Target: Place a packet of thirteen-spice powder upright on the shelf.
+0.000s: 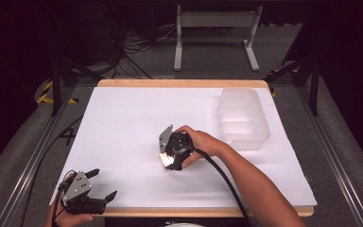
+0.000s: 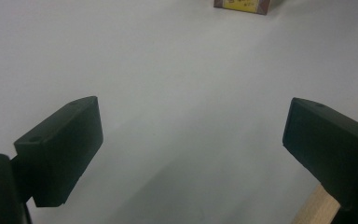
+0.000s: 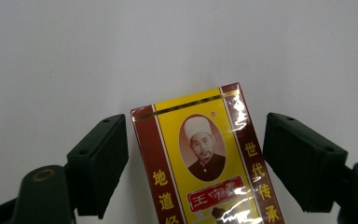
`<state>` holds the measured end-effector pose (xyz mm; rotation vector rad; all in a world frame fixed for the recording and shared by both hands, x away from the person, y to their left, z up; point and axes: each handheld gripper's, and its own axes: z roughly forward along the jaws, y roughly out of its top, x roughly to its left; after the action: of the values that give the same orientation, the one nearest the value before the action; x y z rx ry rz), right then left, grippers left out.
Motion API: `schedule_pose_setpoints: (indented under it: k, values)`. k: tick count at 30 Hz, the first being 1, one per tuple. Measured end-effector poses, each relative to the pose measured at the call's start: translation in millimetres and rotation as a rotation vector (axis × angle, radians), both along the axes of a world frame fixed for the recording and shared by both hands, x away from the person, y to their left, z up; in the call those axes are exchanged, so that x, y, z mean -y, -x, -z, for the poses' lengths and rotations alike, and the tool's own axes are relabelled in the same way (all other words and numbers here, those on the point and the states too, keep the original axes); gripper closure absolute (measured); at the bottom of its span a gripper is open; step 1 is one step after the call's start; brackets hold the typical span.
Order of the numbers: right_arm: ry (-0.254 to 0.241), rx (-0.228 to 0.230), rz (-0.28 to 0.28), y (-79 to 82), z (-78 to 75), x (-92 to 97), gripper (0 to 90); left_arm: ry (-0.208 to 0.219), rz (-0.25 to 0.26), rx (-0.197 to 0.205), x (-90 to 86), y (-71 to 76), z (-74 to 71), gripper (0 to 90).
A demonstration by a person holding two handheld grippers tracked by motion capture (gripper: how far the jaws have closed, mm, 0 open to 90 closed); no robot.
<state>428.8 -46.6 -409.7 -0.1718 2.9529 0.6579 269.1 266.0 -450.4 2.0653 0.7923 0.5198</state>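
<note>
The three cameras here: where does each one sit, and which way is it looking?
High view: above the person's side, facing forward and down on the white-covered table; both forearms, left gripper, right gripper.
Left gripper view: rides the left gripper, facing along the bare table; jaws wide apart.
Right gripper view: rides the right gripper, facing down; jaws flank the box without touching.
Shared: all three show the flat yellow and maroon cardboard box.

Bright white table [image 1: 123, 123], dark surrounds, soft shadows, slight blur.
</note>
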Motion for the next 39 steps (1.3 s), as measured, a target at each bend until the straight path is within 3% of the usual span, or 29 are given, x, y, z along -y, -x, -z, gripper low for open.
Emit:
schedule_pose_setpoints:
  k: [9,24,28,30,35,39]
  values:
    - [0.048,-0.004,-0.045,-3.5,6.7,-15.4,26.7,0.001,-0.018,-0.002,-4.6,7.0,0.7,5.6]
    - [0.104,0.018,-0.058,-2.0,9.4,-24.0,28.3,-0.002,0.013,-0.013,1.5,-0.4,1.7,5.5]
    - [0.082,0.026,-0.033,-3.1,7.1,-20.5,31.3,-0.002,0.019,-0.019,2.5,-1.6,2.0,5.5]
    - [0.036,0.032,-0.001,-6.1,1.3,-14.0,32.2,-0.001,0.021,-0.015,2.6,-3.1,1.7,5.5]
    - [-0.011,0.026,0.028,-7.1,-5.1,-6.2,32.4,0.0,0.023,-0.015,3.4,-4.8,1.2,5.5]
    - [-0.077,0.015,0.068,-7.9,-11.9,3.1,32.6,-0.002,0.034,-0.012,5.2,-7.0,0.5,5.5]
